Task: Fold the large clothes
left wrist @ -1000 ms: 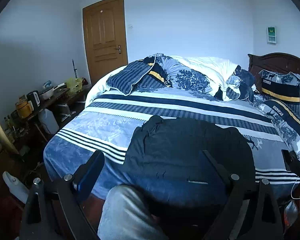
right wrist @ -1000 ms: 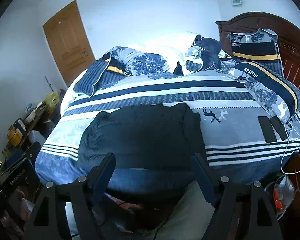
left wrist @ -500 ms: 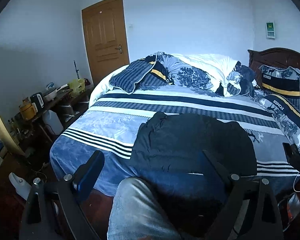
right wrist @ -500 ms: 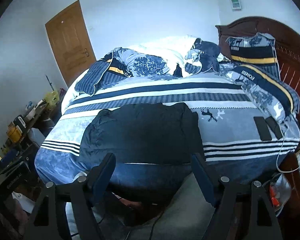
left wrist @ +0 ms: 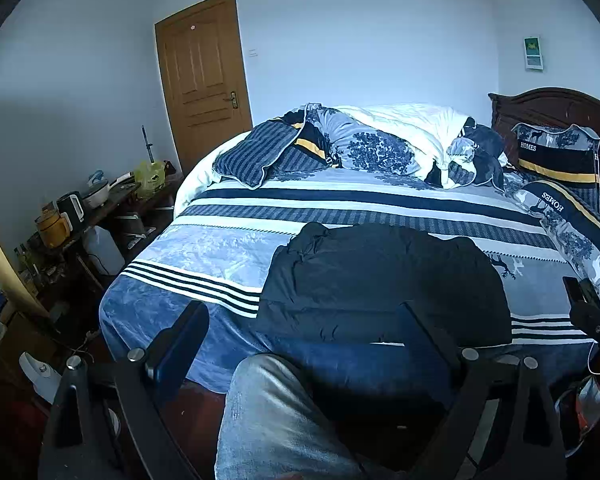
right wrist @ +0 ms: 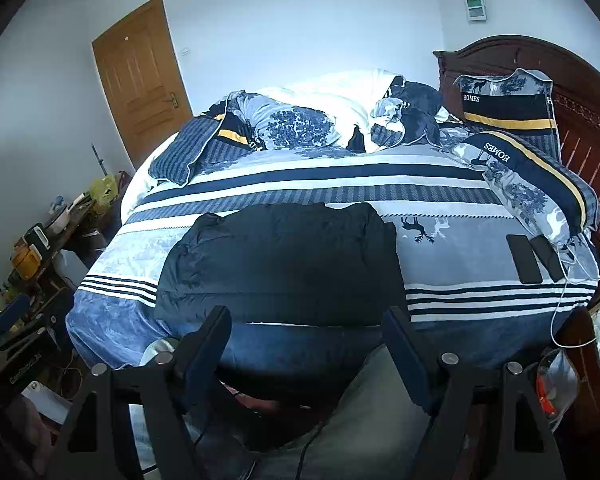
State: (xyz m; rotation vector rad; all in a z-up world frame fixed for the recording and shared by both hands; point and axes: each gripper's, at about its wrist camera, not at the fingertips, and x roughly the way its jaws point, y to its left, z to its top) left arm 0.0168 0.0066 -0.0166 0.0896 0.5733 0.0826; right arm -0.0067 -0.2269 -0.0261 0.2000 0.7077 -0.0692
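Holding both grippers, left [left wrist: 300, 340] and right [right wrist: 306, 332], released short of the jacket [right wrist: 280, 264], I risk its overhanging hem sliding off the bed [right wrist: 460, 280].

Both pillows [right wrist: 508, 98] [right wrist: 528, 172] read "HOMES".

My two claws and my legs

My left gripper [left wrist: 300, 344] and right gripper [right wrist: 306, 350] have black frames with silver screws and dark blue finger pads [left wrist: 180, 344]. My trousers [left wrist: 272, 420] are light grey-blue denim, somewhat faded.
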